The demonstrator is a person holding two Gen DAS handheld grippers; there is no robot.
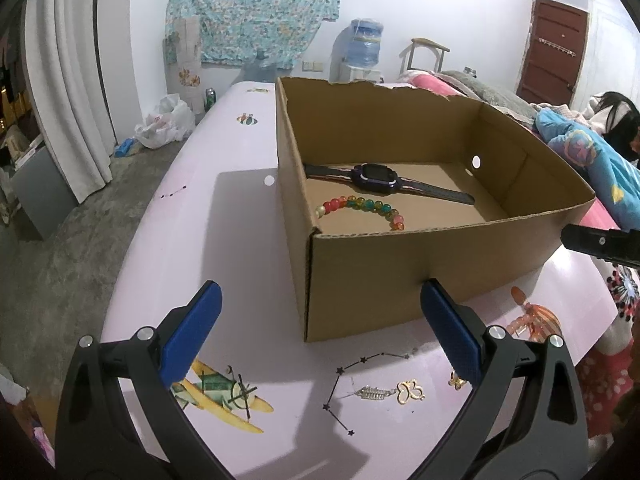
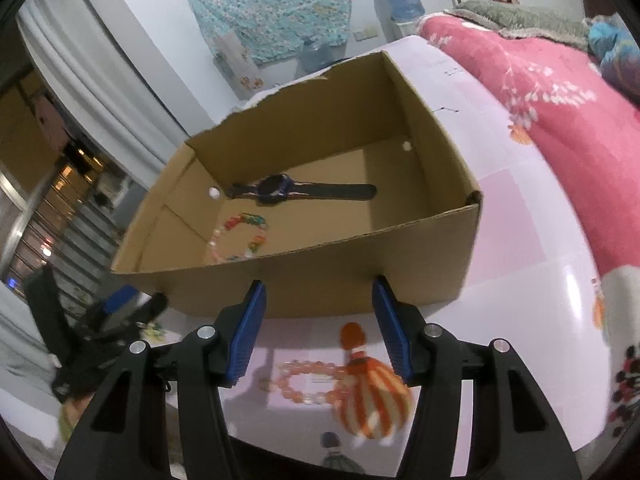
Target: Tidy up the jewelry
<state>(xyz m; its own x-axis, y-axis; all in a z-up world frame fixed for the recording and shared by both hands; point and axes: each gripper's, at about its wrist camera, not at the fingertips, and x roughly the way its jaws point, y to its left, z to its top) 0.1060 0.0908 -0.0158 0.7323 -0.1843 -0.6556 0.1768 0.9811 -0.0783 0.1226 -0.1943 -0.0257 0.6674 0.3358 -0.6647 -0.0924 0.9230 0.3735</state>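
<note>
A: Right gripper (image 2: 318,320) is over the near edge of the bench (image 2: 520,240), jaws moderately apart, nothing between them. Just below sits the pink bead bracelet (image 2: 304,380), lying partly against a printed orange-striped ornament on the bench cover.

B: And the left gripper (image 1: 320,328)?

A: Spread wide, empty, hovering in front of the cardboard box (image 1: 400,272). Under it lie a small silver chain piece (image 1: 374,393), a gold butterfly pendant (image 1: 411,391) just beside it, and another little gold piece (image 1: 457,381) close to the right finger.

B: What's in the box so far?

A: A dark watch (image 1: 376,178) lying flat, and a multicoloured bead bracelet (image 1: 362,206) nearer the front wall. So I judge the sorting is partly done, with the pink bracelet as the right side's likely next pick.

B: How would you take it?

A: Come straight down over one side of the loop, so the fingers straddle a run of beads rather than the open middle. Close gently; round beads can roll out of a pinch. Lift well above the front wall before crossing, since the box walls are tall.

B: Risks?

A: The right view is blurred, so the bracelet's exact outline is hard to read. Also the printed pattern could fool the aim. Release over a bare patch of the box floor, away from the watch.
</note>
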